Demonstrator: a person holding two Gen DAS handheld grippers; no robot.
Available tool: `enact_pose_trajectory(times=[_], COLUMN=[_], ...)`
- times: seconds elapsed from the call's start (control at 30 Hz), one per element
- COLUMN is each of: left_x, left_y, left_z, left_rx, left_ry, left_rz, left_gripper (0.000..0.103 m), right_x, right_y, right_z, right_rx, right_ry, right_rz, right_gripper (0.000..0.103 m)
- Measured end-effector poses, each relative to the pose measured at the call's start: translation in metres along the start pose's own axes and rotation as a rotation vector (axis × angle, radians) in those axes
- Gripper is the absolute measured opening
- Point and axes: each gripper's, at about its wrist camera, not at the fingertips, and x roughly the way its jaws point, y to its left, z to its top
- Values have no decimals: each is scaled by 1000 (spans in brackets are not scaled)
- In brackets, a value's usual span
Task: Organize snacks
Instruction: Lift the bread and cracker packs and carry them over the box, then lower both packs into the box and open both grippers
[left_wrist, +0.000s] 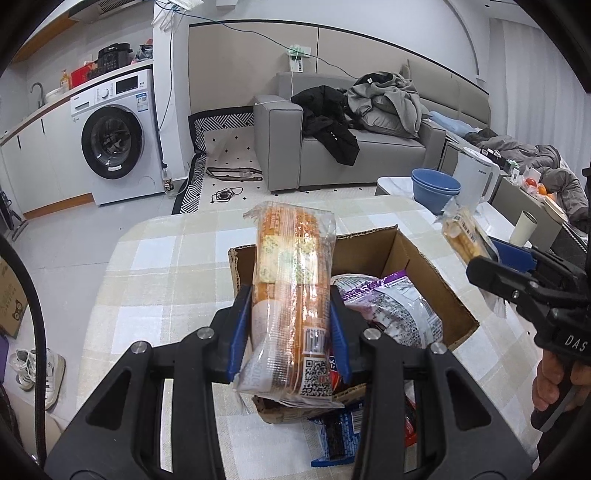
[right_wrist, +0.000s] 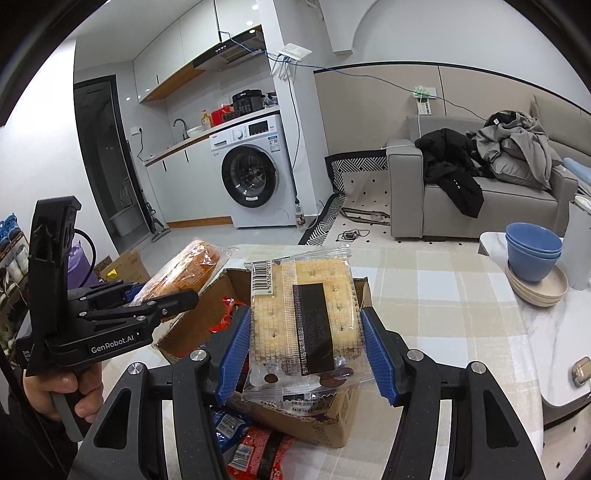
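We see the left gripper (left_wrist: 291, 325) clenched on an orange snack pack (left_wrist: 291, 295), held upright over the open cardboard box (left_wrist: 436, 266) on the checked tablecloth (left_wrist: 155, 266); purple-and-white bag (left_wrist: 399, 310) lies inside the box; right gripper (right_wrist: 304, 354) grasps a clear cracker pack (right_wrist: 303, 314) above the same box, blue bowls (right_wrist: 532, 251) far right

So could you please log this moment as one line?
left gripper: orange-wrapped bread pack | right gripper: clear cracker pack | both above brown cardboard box
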Motion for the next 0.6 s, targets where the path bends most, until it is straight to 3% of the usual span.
enact_pose_trajectory(times=[0.6], left_x=[66], left_y=[-15], left_z=[1], left_rx=[61], left_ry=[50], left_rz=[35], left_gripper=[35], right_x=[51], right_y=[-1], right_z=[-5], right_rx=[-54], right_ry=[56], right_rz=[-21], right_gripper=[60])
